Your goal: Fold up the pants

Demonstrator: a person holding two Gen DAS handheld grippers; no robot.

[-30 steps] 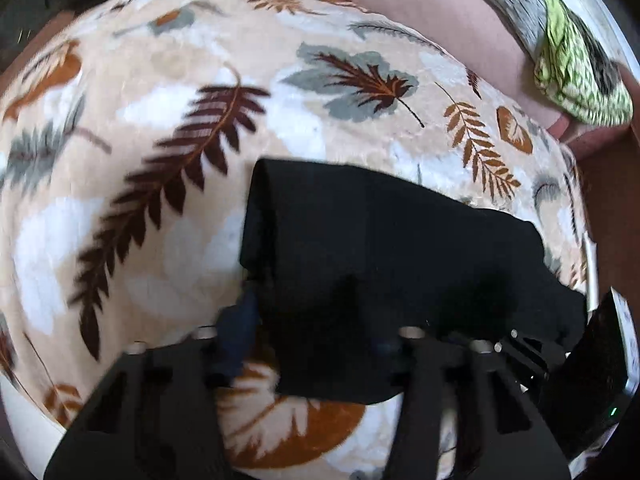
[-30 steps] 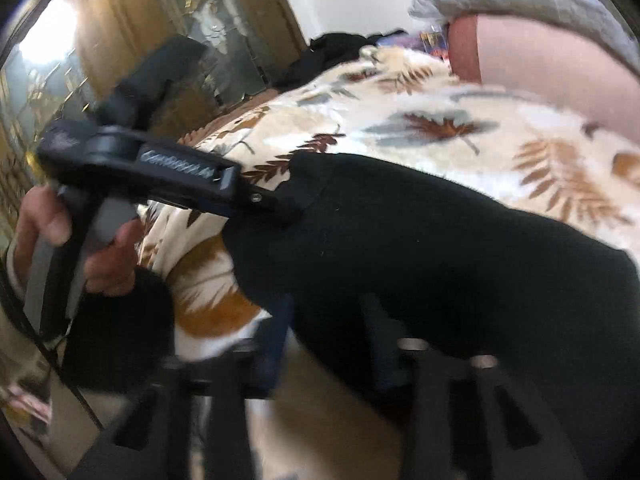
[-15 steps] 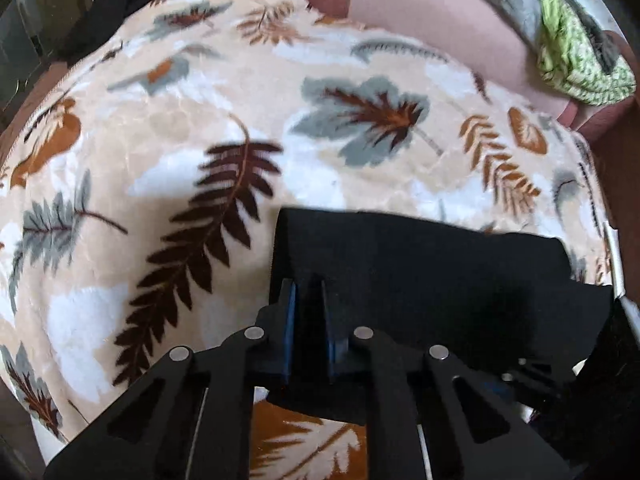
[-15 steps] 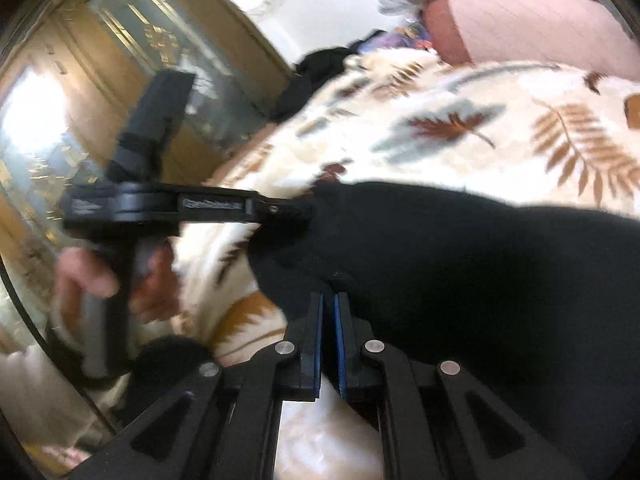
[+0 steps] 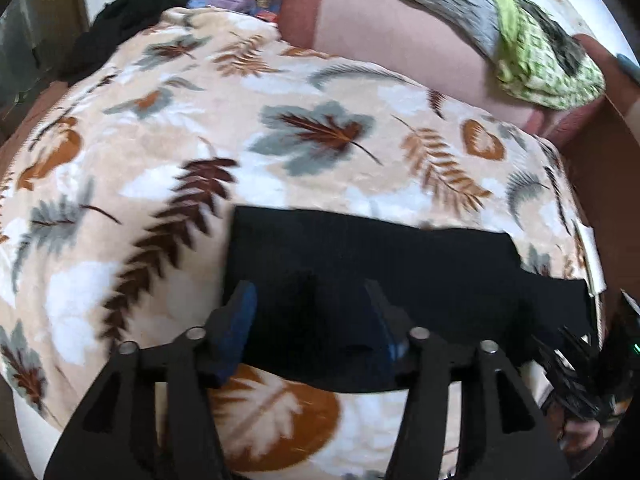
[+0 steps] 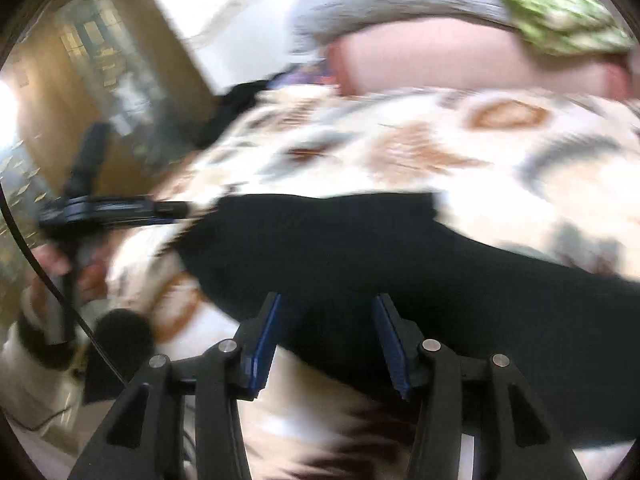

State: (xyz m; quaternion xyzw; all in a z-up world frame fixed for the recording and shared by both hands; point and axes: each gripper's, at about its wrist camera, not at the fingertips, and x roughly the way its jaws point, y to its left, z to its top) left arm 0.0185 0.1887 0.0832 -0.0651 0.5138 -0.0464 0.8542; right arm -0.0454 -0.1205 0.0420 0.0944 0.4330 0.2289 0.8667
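The black pants (image 5: 360,264) lie folded in a flat band on a leaf-print blanket (image 5: 160,152). My left gripper (image 5: 308,312) is open, its blue-padded fingers spread over the pants' near left edge, holding nothing. In the right wrist view the pants (image 6: 360,248) stretch from centre to lower right. My right gripper (image 6: 326,328) is open above their near edge, empty. The left gripper (image 6: 120,210) shows there at the left, held by a hand.
A pink cushion (image 5: 400,44) with grey and green cloths (image 5: 540,60) lies at the back. A dark garment (image 5: 136,20) sits at the blanket's far left corner. A wooden cabinet (image 6: 80,92) stands to the left. The right wrist view is motion-blurred.
Both grippers were shut on the pants' edge half a second ago and have now opened, releasing the cloth. The pants lie flatter on the blanket, and both grippers have pulled back a little.
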